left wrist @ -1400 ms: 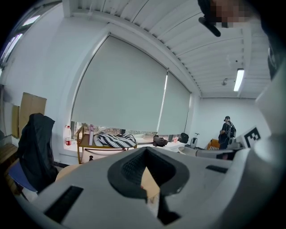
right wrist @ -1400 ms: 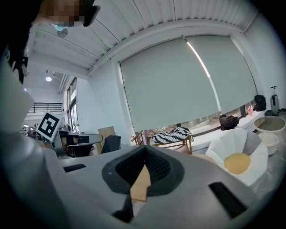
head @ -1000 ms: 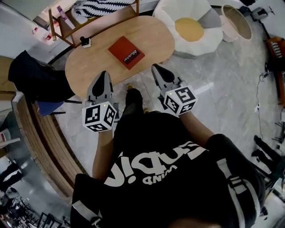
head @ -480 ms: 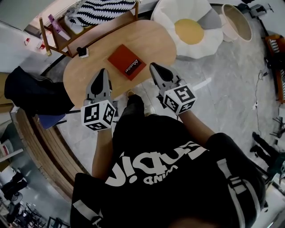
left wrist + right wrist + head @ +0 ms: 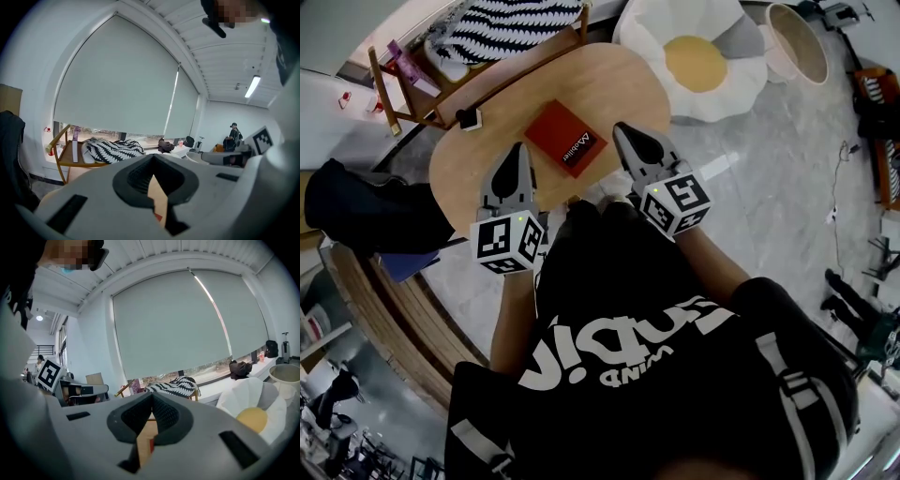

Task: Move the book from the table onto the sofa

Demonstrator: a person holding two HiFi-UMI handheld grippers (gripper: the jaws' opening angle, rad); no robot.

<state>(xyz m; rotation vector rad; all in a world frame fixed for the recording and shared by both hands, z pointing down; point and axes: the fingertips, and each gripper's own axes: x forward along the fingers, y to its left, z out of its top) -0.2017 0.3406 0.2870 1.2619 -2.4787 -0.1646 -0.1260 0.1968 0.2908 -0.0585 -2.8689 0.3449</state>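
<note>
Both grippers have come forward over the near edge of the wooden table [image 5: 487,164] since the earlier frame, and the red book [image 5: 565,138] now lies at centre frame, just beyond and between their tips. The person's feet, which showed below the table edge before, are now hidden under the body, so the person has stepped right up to the table.

The left gripper [image 5: 518,150] has its jaws pressed together with nothing between them; its own view shows only a sliver of tabletop and a bit of red through the slit. The right gripper [image 5: 621,130] is likewise closed and empty, with its tip near the book's right corner but not touching it.

The book lies flat on the table, untouched, with its white lettering facing up. A small black object [image 5: 469,119] stands apart from it toward the upper left.

So the approach looks nearly done and the pickup has not begun. The jaws would have to spread before either could take an edge of the book. The fried-egg-shaped seat [image 5: 698,61] at upper right may be the sofa meant
</note>
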